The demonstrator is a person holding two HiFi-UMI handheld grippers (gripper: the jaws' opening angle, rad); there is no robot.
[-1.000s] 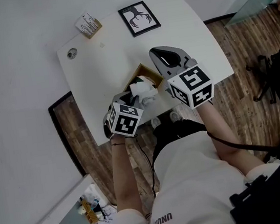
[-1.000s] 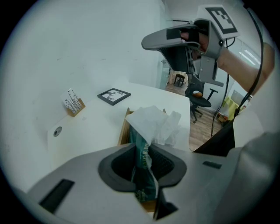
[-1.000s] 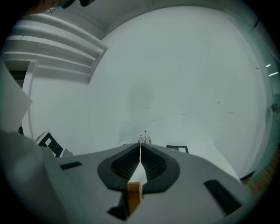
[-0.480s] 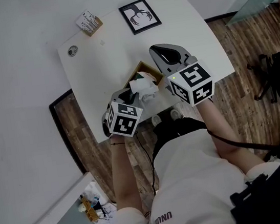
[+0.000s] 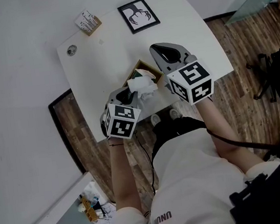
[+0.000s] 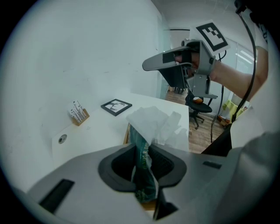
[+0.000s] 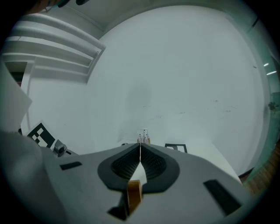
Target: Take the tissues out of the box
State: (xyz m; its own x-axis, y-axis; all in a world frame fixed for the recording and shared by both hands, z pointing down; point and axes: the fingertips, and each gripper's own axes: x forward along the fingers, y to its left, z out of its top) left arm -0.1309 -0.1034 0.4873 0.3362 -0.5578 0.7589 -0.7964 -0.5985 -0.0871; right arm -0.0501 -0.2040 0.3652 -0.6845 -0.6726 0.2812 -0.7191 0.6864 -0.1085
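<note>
A brown cardboard box (image 5: 147, 70) stands near the front edge of the white table (image 5: 96, 58). White tissues (image 5: 140, 84) stick up out of it. In the left gripper view the tissues (image 6: 153, 124) spill from a green plastic pack (image 6: 142, 164). My left gripper (image 6: 146, 151) is shut on that pack, and the box rim (image 6: 126, 133) shows behind it. In the head view the left gripper (image 5: 129, 93) sits at the box's near side. My right gripper (image 5: 157, 50) hovers to the right of the box and above it. Its jaws (image 7: 140, 151) are shut on nothing and face the wall.
A framed black-and-white picture (image 5: 138, 17), a small wooden holder (image 5: 88, 24) and a round cable hole (image 5: 72, 52) sit at the table's far side. Wooden floor surrounds the table, with an office chair (image 5: 274, 74) to the right. The person's body stands at the near edge.
The left gripper has drawn slightly back toward the person. The tissues now stand a little higher above the box. The right gripper has hardly moved.
</note>
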